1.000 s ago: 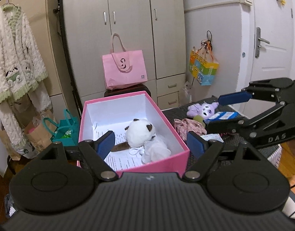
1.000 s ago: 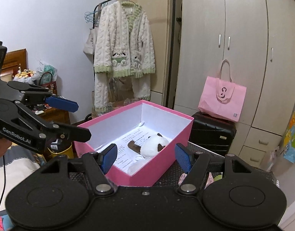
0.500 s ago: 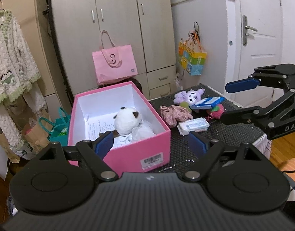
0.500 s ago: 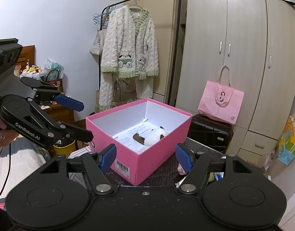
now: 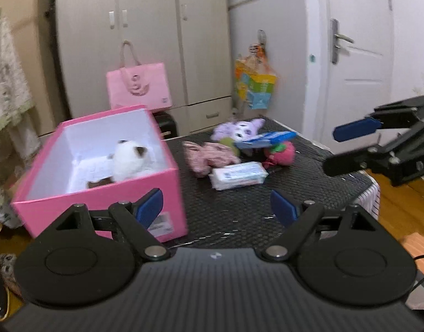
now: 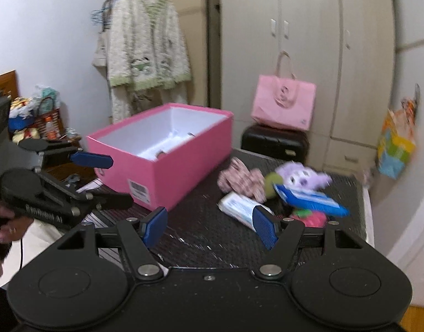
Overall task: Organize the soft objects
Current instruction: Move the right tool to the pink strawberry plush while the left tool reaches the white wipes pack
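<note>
Both views have swung right across the black mesh table [image 5: 234, 210]; left claw [image 5: 216, 207] and right claw [image 6: 209, 225] wide, empty.

The left wrist view looks forward from behind its own tongs [image 5: 216, 207], down across the worktop [image 5: 309, 182] toward the wardrobe [image 5: 145, 41]. The right wrist view looks over the same worktop from the opposite side. Both take in the pink box [image 5: 167, 182] [image 6: 184, 163] and each other's tongs.
</note>
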A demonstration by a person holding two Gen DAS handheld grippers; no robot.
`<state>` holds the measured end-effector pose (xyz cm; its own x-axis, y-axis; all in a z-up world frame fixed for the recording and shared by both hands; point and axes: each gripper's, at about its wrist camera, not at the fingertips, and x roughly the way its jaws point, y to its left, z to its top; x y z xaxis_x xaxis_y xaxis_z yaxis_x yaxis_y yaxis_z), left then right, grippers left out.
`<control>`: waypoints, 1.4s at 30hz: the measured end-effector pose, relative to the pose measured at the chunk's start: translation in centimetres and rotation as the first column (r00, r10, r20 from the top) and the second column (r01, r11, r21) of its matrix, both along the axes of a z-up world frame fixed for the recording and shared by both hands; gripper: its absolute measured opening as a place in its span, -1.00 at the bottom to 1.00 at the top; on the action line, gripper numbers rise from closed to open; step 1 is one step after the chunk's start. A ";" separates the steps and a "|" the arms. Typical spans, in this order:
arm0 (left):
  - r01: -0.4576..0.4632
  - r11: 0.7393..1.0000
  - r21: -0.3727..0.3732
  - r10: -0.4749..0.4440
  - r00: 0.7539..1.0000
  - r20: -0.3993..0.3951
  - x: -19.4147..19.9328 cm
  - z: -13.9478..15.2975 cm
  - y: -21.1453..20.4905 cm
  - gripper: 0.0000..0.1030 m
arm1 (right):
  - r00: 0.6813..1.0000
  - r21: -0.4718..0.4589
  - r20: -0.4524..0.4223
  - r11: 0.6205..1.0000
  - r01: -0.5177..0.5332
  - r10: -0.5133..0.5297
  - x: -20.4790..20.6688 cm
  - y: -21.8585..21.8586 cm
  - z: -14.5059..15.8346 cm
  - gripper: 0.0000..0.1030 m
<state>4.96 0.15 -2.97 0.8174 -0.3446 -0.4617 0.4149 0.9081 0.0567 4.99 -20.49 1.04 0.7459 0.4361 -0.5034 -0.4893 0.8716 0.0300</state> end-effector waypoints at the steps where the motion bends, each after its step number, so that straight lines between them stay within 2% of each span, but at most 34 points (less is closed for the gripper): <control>1: 0.012 1.000 -0.008 -0.012 1.000 -0.006 0.2 -0.4 -0.6 0.64 | 1.000 0.006 -0.007 1.000 0.017 -0.017 0.1 -0.4 -0.4 0.42; 4: 0.045 0.999 -0.021 -0.045 0.999 0.002 0.7 -1.1 -2.0 0.64 | 0.998 0.030 -0.026 0.998 0.060 -0.059 0.6 -2.0 -1.6 0.42; 8: 0.043 0.999 -0.021 -0.042 0.999 0.026 2.0 -2.1 -4.0 0.64 | 0.996 0.027 -0.022 0.995 0.092 -0.091 1.4 -3.4 -2.8 0.42; 13: 0.027 0.998 -0.053 -0.028 0.999 -0.017 4.5 -3.5 -5.8 0.64 | 0.989 0.070 -0.087 0.990 0.125 -0.119 3.9 -5.5 -4.6 0.42; 21: -0.032 0.997 -0.071 0.030 0.999 -0.037 8.4 -5.8 -8.2 0.65 | 0.983 0.048 -0.083 0.985 0.168 -0.163 7.9 -7.2 -7.4 0.42; 26: -0.084 0.996 -0.025 0.082 0.995 -0.053 11.0 -7.0 -9.2 0.65 | 0.981 0.051 -0.075 0.982 0.181 -0.177 10.8 -8.0 -8.9 0.42; 31: -0.119 0.993 0.006 0.119 0.992 -0.041 12.2 -7.5 -9.8 0.79 | 0.978 0.045 -0.089 0.980 0.193 -0.188 13.2 -8.4 -9.9 0.42; 38: -0.134 0.991 0.021 0.136 0.982 -0.132 14.2 -7.3 -10.1 0.81 | 0.964 0.004 -0.123 0.971 0.238 -0.236 16.0 -7.4 -10.6 0.51; 42: -0.153 0.988 0.025 0.155 0.974 -0.162 15.2 -7.2 -10.2 0.87 | 0.957 0.033 -0.164 0.969 0.246 -0.237 17.0 -7.5 -10.8 0.56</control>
